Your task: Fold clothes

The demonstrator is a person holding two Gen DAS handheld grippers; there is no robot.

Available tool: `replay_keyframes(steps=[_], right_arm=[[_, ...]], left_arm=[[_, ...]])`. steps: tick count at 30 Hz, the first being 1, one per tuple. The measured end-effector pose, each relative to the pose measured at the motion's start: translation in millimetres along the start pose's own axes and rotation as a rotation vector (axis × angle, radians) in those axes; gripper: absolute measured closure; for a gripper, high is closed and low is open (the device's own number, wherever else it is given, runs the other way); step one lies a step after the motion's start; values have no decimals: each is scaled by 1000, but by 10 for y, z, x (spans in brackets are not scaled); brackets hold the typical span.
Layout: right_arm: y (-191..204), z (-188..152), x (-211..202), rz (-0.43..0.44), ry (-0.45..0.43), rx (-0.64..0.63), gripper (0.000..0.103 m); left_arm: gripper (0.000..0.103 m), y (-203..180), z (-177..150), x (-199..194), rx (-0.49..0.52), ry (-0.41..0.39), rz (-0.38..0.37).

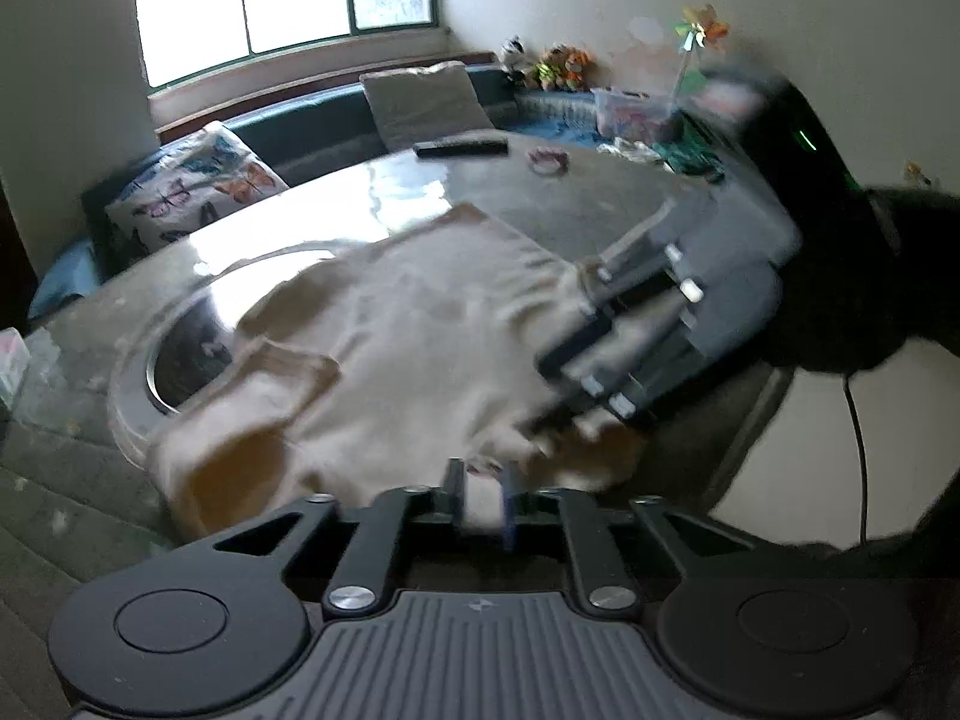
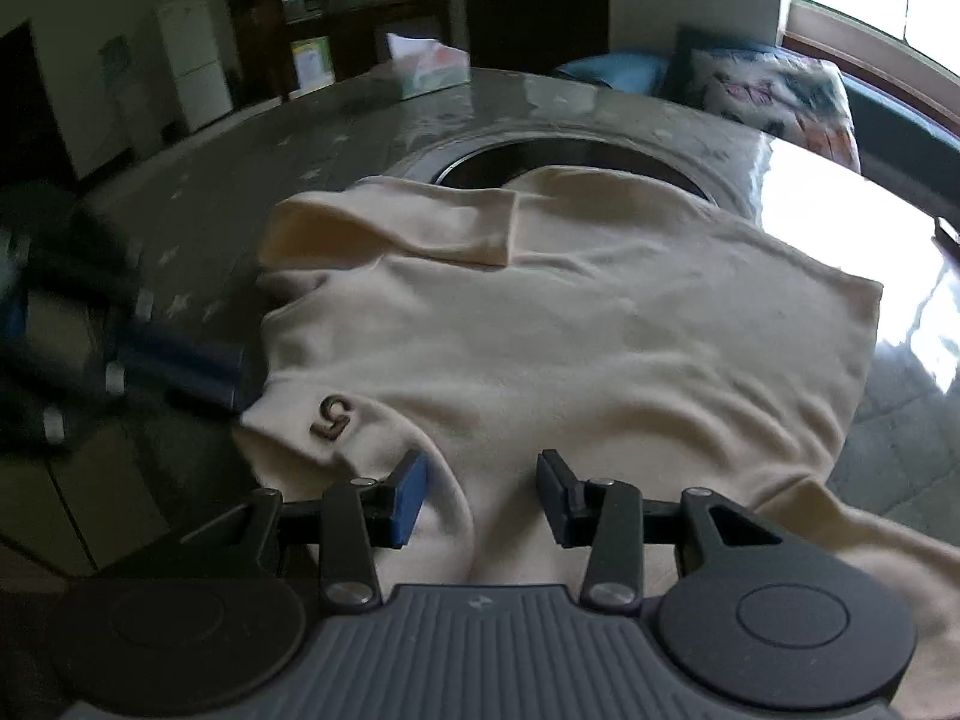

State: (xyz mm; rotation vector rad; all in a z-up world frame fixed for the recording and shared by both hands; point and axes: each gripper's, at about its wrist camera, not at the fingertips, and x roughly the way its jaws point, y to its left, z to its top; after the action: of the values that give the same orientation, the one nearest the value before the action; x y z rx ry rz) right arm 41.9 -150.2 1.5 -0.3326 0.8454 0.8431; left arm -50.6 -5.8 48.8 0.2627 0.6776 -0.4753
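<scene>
garment: cream long-sleeved knit top [image 2: 588, 324] spread on the table, partly over the dark round inset at its centre; one sleeve [image 2: 414, 228] folded across the body; brown "5" mark [image 2: 332, 417] near the edge closest to the left gripper
surface: grey glossy round table [image 2: 252, 180] with star speckles; strong window glare on the far side in the right wrist view
left gripper: left gripper [image 1: 483, 501] with black linkage and blue pads; jaws nearly together, a fold of cream fabric pinched between them at the near hem; view is motion-blurred
right gripper: right gripper [image 2: 483, 498] low over the garment's near edge; jaws wide apart, cloth lying under the gap, nothing clamped; blue pad [image 2: 408, 498] just beside the "5" mark
cross-view: right gripper's body shows blurred at the right of the left wrist view, fingertips on the cloth; left gripper shows blurred at the left of the right wrist view, its tip touching the garment edge
table clutter: black flat remote control [image 1: 462, 148] and small pink ring-shaped item [image 1: 547, 157] at the far edge; tissue box [image 2: 433, 69] at the opposite edge; all well apart from the garment
background: butterfly-print cushion [image 1: 192, 195]; grey cushion [image 1: 426, 99]; stuffed toys [image 1: 555, 67] on a teal window bench; white fridge [image 2: 198, 60]
</scene>
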Motion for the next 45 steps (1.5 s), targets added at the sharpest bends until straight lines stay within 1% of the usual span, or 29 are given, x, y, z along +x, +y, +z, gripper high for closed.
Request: replay_keyframes(steps=[1,4,7,10,11,12,14,17,19,24,27,32,33,35,36,39,41,43,44,45], right_arm=[[-6,1,-15,2,-1,-6,62],[-80,35,-69,-6,-15,-3,62],[-253,102,-101,-41,-38,36,62],[-476,185,-126,-91,-64,80,62],[-557,214,-134,-109,-74,97,62],[-633,240,-141,-126,-84,113,62],[-825,299,-147,-166,-108,156,62],[-1143,381,-133,-236,-140,224,63],[-1345,422,-114,-269,-154,269,63],[-1832,497,13,-319,-167,374,63],[-2051,525,126,-324,-166,419,63],[-2272,534,292,-310,-164,469,63],[-2299,532,319,-308,-162,474,63],[-2352,529,373,-303,-158,484,64],[-2371,525,399,-297,-155,490,67],[-2385,519,457,-287,-144,496,69],[-2387,520,493,-284,-139,498,72],[-2387,531,519,-284,-138,498,79],[-2384,537,527,-283,-138,497,84],[-2380,545,532,-282,-139,497,90]], left_arm=[[69,52,49,11,-6,-8,21],[69,240,208,105,-39,-19,88],[69,466,372,278,-82,-13,152],[69,728,580,488,-131,-11,194],[70,809,638,543,-145,-9,205],[74,889,705,621,-153,-7,214],[76,1054,841,795,-171,0,236],[80,1285,1007,1091,-203,21,241],[80,1426,1103,1299,-219,34,242],[80,1671,1160,1721,-254,85,221],[79,1785,1137,1896,-277,102,177],[79,1864,1089,1975,-298,102,76],[79,1874,1078,1981,-300,102,62],[80,1886,1069,2001,-294,112,56],[80,1883,1064,2008,-290,115,51],[80,1866,1060,2041,-274,126,39],[80,1861,1059,2078,-262,137,31],[80,1851,1059,2095,-254,139,24],[81,1848,1059,2096,-253,138,19],[86,1845,1058,2093,-251,135,16]])
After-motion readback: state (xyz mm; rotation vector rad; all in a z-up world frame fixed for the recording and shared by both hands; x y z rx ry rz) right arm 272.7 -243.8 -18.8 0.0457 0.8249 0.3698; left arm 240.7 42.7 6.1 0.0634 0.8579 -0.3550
